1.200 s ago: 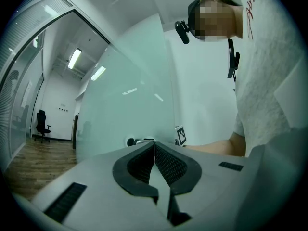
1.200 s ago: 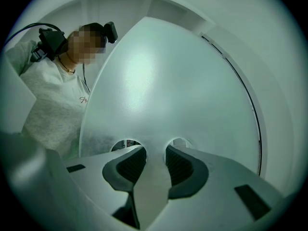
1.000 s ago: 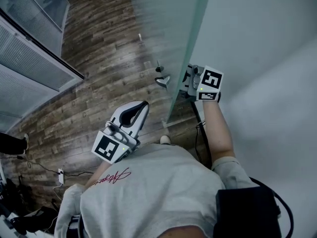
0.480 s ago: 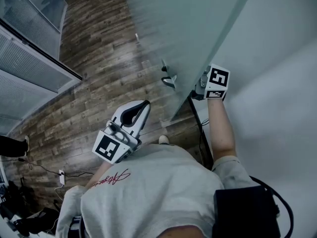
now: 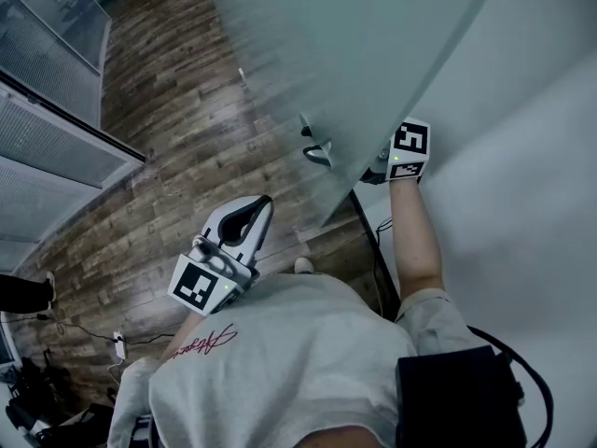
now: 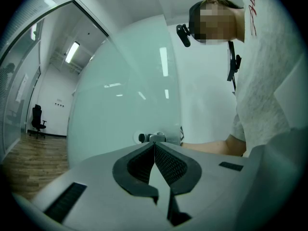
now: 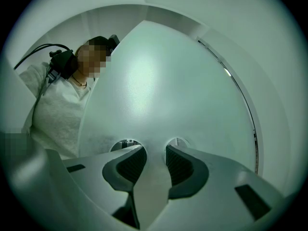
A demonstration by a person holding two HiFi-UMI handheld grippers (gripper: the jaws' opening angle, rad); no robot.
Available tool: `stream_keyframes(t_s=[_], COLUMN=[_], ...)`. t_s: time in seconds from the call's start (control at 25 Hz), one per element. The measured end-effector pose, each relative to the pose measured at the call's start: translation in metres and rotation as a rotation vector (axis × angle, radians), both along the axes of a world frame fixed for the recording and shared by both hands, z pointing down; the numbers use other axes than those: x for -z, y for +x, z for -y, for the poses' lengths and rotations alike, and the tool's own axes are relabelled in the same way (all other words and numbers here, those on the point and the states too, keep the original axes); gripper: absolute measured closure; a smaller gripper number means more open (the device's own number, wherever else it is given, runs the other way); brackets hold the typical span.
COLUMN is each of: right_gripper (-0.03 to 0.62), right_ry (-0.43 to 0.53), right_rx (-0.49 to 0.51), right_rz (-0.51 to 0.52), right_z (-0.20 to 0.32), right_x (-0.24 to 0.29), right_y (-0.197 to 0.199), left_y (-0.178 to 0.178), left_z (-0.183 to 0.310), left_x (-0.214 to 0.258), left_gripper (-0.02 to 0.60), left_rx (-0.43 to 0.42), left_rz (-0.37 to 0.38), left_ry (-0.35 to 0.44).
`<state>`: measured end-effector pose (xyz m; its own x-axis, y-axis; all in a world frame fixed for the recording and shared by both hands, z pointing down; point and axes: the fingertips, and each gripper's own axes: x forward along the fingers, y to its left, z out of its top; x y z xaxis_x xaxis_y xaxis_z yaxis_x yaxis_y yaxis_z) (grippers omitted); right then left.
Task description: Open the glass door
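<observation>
The frosted glass door (image 5: 373,45) stands ajar between my two arms. Its metal lever handle (image 5: 315,149) sticks out on the floor side, and shows just beyond my left gripper in the left gripper view (image 6: 151,137). My right gripper (image 5: 384,166) is on the far side of the door by its edge, its tips partly hidden by the glass. In the right gripper view its jaws (image 7: 155,150) stand apart right at the door (image 7: 168,90), with nothing seen between them. My left gripper (image 5: 264,202) hangs shut and empty in front of my chest, short of the handle.
White wall (image 5: 522,157) runs close along the right. Wooden floor (image 5: 168,157) spreads to the left up to a glass partition with blinds (image 5: 47,147). A black cable (image 5: 378,250) lies at the foot of the door. An office chair (image 6: 37,119) stands far off.
The door's edge has swung to the right in the head view, and the right gripper has gone right with it. The left gripper has drifted slightly left and down.
</observation>
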<state>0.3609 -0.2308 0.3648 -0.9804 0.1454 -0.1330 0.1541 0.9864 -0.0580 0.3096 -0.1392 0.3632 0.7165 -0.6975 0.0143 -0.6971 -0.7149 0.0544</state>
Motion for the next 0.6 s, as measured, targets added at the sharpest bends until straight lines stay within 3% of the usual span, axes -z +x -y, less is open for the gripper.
stream_keyframes(t_s=[0.6], right_gripper=[0.453], right_ry=[-0.005], right_rx=[-0.001], right_rz=[-0.012], right_z=[0.005], right_x=[0.015], right_y=[0.013], left_y=[-0.022], left_z=[-0.005], left_x=[0.002], left_gripper=[0.565], left_rx=[0.007], left_rz=[-0.009], left_ry=[-0.014])
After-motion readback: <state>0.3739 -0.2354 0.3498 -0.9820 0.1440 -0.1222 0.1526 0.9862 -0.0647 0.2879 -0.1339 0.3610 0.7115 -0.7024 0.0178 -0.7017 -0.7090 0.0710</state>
